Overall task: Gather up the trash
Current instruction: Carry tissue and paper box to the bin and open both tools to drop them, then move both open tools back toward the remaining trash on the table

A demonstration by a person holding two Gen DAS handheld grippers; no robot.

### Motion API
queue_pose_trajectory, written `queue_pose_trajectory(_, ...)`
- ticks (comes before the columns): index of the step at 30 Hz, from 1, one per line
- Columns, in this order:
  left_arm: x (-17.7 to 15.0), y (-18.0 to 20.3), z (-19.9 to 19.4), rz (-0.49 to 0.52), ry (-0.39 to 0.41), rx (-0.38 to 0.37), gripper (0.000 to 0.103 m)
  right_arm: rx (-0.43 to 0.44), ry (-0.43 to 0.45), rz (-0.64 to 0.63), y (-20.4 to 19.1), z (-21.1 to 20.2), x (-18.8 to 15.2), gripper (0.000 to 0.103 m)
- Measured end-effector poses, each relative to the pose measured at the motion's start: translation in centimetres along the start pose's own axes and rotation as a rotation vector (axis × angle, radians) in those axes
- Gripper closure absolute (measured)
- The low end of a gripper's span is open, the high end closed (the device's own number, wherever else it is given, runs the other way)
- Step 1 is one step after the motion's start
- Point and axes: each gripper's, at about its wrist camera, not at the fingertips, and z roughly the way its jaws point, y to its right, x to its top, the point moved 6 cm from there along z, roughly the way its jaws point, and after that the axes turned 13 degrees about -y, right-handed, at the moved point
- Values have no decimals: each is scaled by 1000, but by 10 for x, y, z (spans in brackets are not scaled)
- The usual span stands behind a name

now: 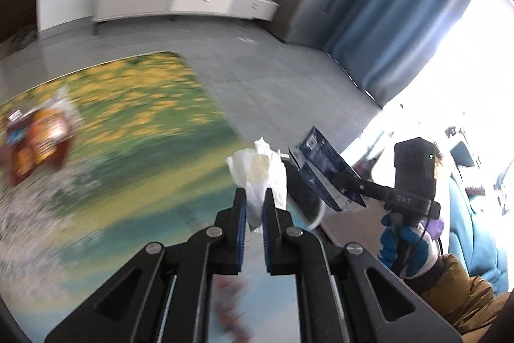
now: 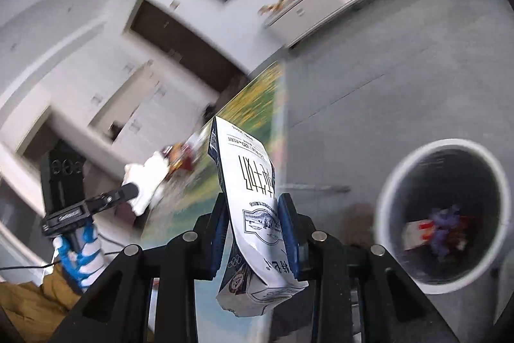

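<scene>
My left gripper (image 1: 254, 198) is shut on a crumpled white tissue (image 1: 258, 172), held above the table (image 1: 128, 118) with its yellow-green flower print. My right gripper (image 2: 252, 208) is shut on a flattened blue-and-white milk carton (image 2: 249, 182), held in the air. The carton also shows in the left wrist view (image 1: 324, 176), right of the tissue. The tissue shows in the right wrist view (image 2: 144, 182), to the left. A round white trash bin (image 2: 443, 214) stands on the floor at the right, below the carton, with some wrappers inside. A red-orange snack wrapper (image 1: 38, 143) lies on the table's left side.
A white TV cabinet (image 1: 180, 2) stands against the far wall under a dark screen. Blue curtains (image 1: 395, 31) hang at the right. Grey tiled floor (image 2: 401, 79) lies between table and cabinet. A teal sofa (image 1: 472, 230) is at the far right.
</scene>
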Motion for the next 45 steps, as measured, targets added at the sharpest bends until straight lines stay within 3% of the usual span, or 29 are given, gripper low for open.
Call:
queue_pose_trajectory(6,37,64,66,85,-101,10,95,-124,85,137,72,-39,5,72)
queue_pose_trajectory(11,66,97,129,83,-166,30,93,-181,96,216,117,-37,16,71)
queue_pose_trajectory(15,74,102,166,46,-219,3,83,-228,80,249,140,-36,17,53)
queue_pose_trajectory(18,73,102,172,39,-227,-12,75,-255,73,250,145,-37,16,50)
queue_pose_trajectory(20,72,101,168,45,-219,-14,70,-270,80,247,143,-40,14,46)
queue_pose_trajectory(23,74,98,157,45,-194,-12,70,-278,103,233,132,-48,13,40)
queue_pose_trajectory(30,72,87,89,60,-25,35,70,-372,244,115,62,-87,31,0)
queue_pose_trajectory(35,61,70,29,59,107,80,70,-397,364,-9,-9,-114,38,0)
queue_pose_trajectory(39,45,42,-17,42,156,129,70,-383,422,-104,-60,-118,44,0)
queue_pose_trajectory(42,34,8,-53,2,207,161,70,-363,425,-185,-98,-110,45,0)
queue_pose_trajectory(45,15,-36,-87,-48,249,208,70,-328,366,-249,-131,-86,50,0)
